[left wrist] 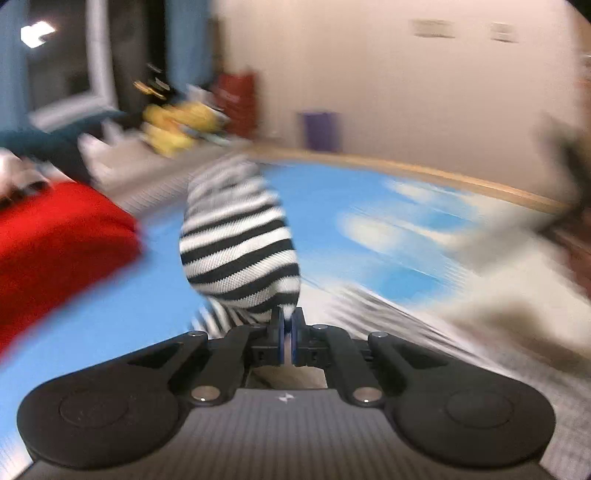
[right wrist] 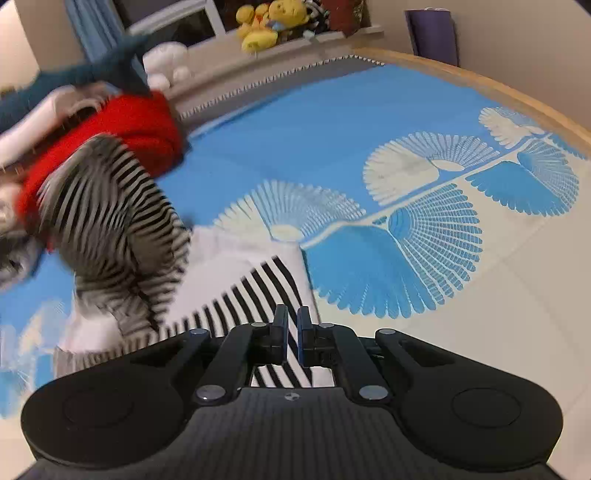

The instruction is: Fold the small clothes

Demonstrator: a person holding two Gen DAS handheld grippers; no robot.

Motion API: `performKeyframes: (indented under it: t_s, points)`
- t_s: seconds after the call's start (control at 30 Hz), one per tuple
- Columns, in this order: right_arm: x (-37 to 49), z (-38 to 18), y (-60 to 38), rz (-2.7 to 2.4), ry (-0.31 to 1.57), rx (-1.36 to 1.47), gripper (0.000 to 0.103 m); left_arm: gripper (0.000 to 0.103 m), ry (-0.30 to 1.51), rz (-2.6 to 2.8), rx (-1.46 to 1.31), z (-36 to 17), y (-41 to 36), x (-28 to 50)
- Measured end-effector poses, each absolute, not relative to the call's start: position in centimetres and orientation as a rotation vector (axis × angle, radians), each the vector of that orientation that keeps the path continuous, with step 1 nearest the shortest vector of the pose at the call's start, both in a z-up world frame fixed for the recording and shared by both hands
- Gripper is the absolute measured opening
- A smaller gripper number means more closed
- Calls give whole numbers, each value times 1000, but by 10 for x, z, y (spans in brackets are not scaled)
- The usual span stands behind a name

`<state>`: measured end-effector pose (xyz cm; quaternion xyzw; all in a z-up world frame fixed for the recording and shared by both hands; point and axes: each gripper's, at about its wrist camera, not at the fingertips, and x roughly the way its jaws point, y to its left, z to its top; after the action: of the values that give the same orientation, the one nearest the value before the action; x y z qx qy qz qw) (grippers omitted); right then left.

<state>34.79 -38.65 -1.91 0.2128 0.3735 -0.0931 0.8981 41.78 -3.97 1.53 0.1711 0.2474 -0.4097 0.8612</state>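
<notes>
A black-and-white striped garment (left wrist: 240,240) hangs bunched in front of my left gripper (left wrist: 287,321), which is shut on its lower edge; this view is smeared by motion. In the right wrist view the same striped garment (right wrist: 110,221) rises blurred at the left, while its white and striped part lies flat on the blue patterned mat (right wrist: 314,129). My right gripper (right wrist: 292,323) is shut on a striped edge near the bottom centre. The left gripper itself is not visible in the right wrist view.
A red garment (right wrist: 140,125) lies on the mat at the left, also the red garment (left wrist: 55,236), with other clothes beside it. Yellow plush toys (right wrist: 269,26) sit on a ledge behind. A purple roll (right wrist: 432,33) stands by the wall. A wooden edge (right wrist: 480,79) bounds the mat.
</notes>
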Motion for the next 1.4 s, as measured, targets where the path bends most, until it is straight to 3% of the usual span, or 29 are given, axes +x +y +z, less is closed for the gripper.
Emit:
performKeyframes:
  t_s: [0.07, 0.13, 0.2, 0.23, 0.27, 0.3, 0.5, 0.67, 0.7, 0.73, 0.77, 0.8, 0.83, 1.03, 1.1, 1.2, 1.27, 1.3, 1.33, 1.4]
  points:
    - [342, -11, -391, -177, 732, 470, 5, 8, 652, -910, 381, -4, -29, 351]
    - [337, -6, -396, -150, 703, 507, 6, 28, 761, -878, 309, -16, -9, 305]
    - [334, -4, -398, -130, 684, 554, 18, 49, 791, -727, 119, -13, 17, 301]
    - [334, -5, -398, -123, 679, 571, 30, 52, 809, -635, 33, -10, 27, 307]
    - [334, -6, -396, -121, 682, 585, 39, 52, 838, -523, -53, -8, 35, 322]
    - [335, -8, -394, -117, 695, 597, 40, 52, 860, -449, -109, -8, 39, 333]
    - [355, -51, -351, -4, 919, 550, 40, 52, 1055, -257, -442, -60, 31, 379]
    - [371, -98, -324, -27, 1124, 450, 40, 51, 1190, -208, -431, -101, 14, 394]
    - [372, -104, -320, -26, 1145, 441, 40, 44, 1206, -204, -424, -107, 11, 398]
    - [373, -108, -317, -23, 1155, 430, 38, 18, 1222, -219, -434, -113, 13, 391]
    - [374, -109, -311, -21, 1157, 411, 22, 4, 1238, -254, -447, -118, 10, 393]
    - [375, -108, -308, -8, 1152, 393, 9, 1, 1228, -265, -449, -117, 10, 396]
    - [375, -103, -307, 0, 1134, 389, 2, 1, 1196, -258, -447, -111, 13, 398]
    - [355, -28, -330, 76, 779, 568, 2, 1, 870, -149, -499, -47, 71, 394]
    - [355, -31, -338, 28, 797, 591, 2, 1, 938, -93, -510, -63, 83, 397]
    - [363, -74, -343, -94, 1030, 593, 2, 8, 1154, -67, -511, -99, 80, 403]
    - [362, -95, -349, -154, 1117, 648, 8, 14, 1125, -66, -518, -92, 79, 402]
    - [361, -93, -349, -169, 1114, 649, 12, 22, 1075, -88, -520, -79, 80, 402]
    - [360, -83, -348, -180, 1078, 619, 21, 27, 1024, -101, -505, -68, 80, 401]
    - [357, -58, -342, -183, 955, 540, 22, 28, 941, -122, -446, -53, 73, 400]
